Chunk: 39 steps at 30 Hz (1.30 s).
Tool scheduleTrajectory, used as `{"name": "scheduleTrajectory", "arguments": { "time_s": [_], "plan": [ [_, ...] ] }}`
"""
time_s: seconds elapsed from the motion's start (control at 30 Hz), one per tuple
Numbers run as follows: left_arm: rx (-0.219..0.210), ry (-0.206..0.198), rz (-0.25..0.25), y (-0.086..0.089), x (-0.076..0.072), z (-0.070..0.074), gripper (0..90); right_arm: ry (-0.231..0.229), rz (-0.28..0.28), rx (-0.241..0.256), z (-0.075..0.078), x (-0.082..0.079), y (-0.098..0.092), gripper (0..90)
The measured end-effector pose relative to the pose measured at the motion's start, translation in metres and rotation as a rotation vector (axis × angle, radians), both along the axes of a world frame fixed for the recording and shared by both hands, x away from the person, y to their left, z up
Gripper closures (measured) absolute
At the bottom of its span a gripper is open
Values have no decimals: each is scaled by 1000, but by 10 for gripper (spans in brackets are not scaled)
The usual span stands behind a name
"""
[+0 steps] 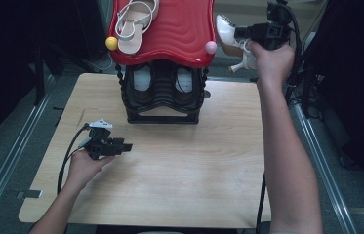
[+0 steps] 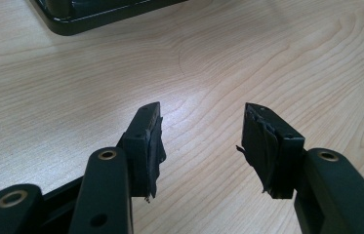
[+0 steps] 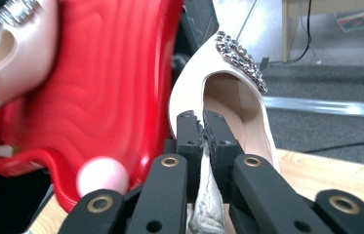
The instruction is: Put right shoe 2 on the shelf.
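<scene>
High view: pale wood-grain tabletop [image 1: 179, 170] carries a black plastic shoe rack [image 1: 162, 95] with a glossy red wavy top shelf [image 1: 179, 29]; a white strappy sandal [image 1: 135, 22] lies on that shelf's left part. Right tongs [image 1: 240, 32] are held up in the air just beside the shelf's right edge, pressed together on the side wall of a white high-heeled pump with a rhinestone buckle [image 3: 240, 53]. Left tongs [image 2: 201, 141] are spread, holding nothing, low over bare tabletop in front of the rack.
</scene>
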<state>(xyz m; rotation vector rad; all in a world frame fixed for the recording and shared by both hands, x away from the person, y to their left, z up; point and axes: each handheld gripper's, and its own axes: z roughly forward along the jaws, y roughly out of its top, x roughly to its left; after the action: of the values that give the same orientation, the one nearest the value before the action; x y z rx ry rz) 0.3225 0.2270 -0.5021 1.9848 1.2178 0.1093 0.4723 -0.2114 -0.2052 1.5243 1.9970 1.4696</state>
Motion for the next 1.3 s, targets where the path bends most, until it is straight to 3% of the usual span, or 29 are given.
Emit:
{"name": "scheduleTrajectory", "arguments": {
  "time_s": [0.3, 0.6, 0.73, 0.93, 1.3],
  "plan": [
    [3, -4, 1, -1, 0, 0, 502, -63, -2, 22, 41, -4, 10, 880],
    [6, 0, -7, -1, 0, 0, 502, -141, 27, 20, 75, -7, 38, 881],
    [5, -6, -6, -1, -1, 0, 502, -153, 35, 9, 76, -1, 53, 880],
    [5, -4, -4, 0, -1, 0, 503, -144, 52, -23, 65, 6, 73, 880],
    [10, -1, -11, -2, -1, -1, 502, -133, 71, -15, 51, 1, 95, 879]
  ]
}}
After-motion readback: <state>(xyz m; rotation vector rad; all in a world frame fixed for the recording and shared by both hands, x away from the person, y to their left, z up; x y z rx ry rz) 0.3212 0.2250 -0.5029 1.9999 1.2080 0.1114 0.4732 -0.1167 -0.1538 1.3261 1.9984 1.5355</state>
